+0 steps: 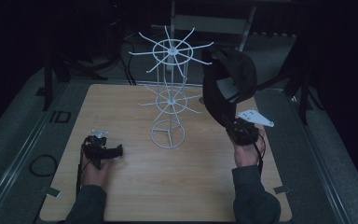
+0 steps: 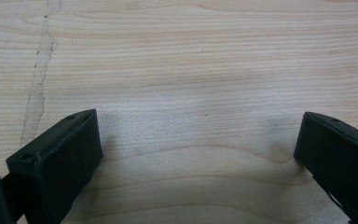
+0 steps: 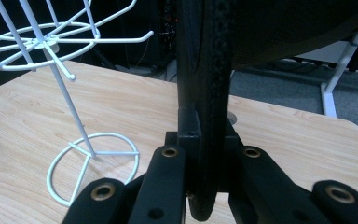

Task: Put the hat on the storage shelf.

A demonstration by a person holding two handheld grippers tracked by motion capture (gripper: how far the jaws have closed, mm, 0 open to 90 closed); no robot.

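Pinching cap (image 3: pixel 209 93) brim: right claw (image 3: pixel 208 140); high view shows rack (image 1: pixel 170 93).

Overhead forward-down view; 2 close gripper views, shared table (image 1: pixel 135 163).

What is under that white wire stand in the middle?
The white wire stand rests its ring base directly on the bare wooden table. Nothing lies inside the ring. The dark cap, held in the right gripper, hangs beside it, not beneath.
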